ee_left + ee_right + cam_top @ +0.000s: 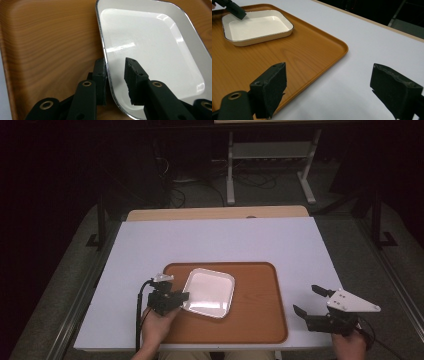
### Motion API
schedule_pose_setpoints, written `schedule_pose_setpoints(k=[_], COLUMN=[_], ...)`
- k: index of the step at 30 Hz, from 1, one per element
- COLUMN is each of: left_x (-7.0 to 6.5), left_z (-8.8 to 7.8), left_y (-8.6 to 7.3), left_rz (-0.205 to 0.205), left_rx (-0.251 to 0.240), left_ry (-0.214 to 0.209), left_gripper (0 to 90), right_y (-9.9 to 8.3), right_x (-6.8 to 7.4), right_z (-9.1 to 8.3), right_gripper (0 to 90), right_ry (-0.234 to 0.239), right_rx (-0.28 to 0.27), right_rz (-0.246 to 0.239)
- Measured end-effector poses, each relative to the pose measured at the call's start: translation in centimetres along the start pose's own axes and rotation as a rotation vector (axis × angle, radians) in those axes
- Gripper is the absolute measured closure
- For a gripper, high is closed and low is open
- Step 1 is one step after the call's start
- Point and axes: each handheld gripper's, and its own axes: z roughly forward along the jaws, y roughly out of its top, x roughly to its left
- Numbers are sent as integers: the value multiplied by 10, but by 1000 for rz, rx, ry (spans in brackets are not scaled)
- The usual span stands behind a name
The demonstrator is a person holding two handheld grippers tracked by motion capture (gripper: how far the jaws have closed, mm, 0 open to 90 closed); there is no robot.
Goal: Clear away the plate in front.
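The white dish lies on the tray, its near-left rim between the left gripper jaws, which stand slightly apart without pinching it, while the right gripper gapes wide well off to the right
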Motion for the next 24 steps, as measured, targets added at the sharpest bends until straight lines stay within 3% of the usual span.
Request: schedule_pose_setpoints(k=[19,24], left_x=[-11,-12], left_z=[-6,-7], left_y=[-14,-17], left_rz=[-3,-19], left_rx=[-9,-13], left_ry=[-41,-74], left_gripper=[648,639], right_y=[1,1], right_x=[1,2], right_z=[0,0], right_gripper=[130,130], right_ry=[-4,-3], right_rx=[4,0], right_rz=[-3,-4])
